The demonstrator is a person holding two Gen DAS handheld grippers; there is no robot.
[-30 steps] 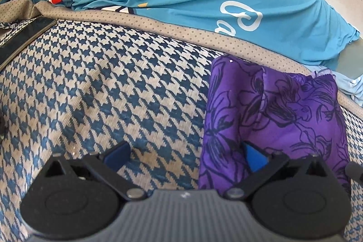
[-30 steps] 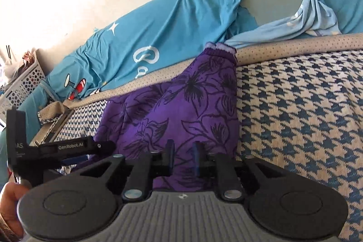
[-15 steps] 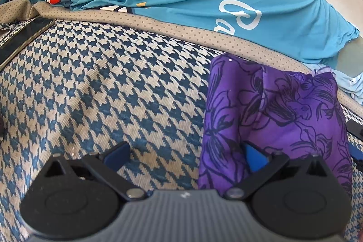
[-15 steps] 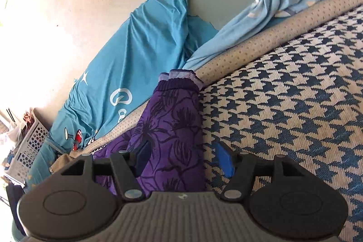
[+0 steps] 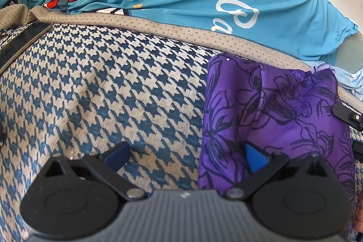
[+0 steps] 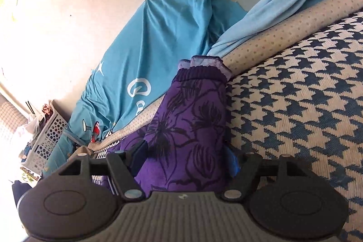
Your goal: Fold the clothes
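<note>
well, purple floral garment [image 6: 188, 128] folded narrow; right claw [image 6: 185, 159] just widened astride it — left claw [image 5: 183, 152] wide, empty

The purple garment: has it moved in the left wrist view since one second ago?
No. The purple garment lies at the same spot against the dotted beige border.

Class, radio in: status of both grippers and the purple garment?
Left hand-held gripper open, one finger on purple garment. Right hand-held gripper just opened, straddling it. Nothing in the way.

Bright daylight, both views sharp, colours saturated. Wall [image 6: 68, 15] left of the teal sheet [image 6: 163, 33] blown out to glare. Strong fisheye curvature at edges; soft shadows under sheet folds.
</note>
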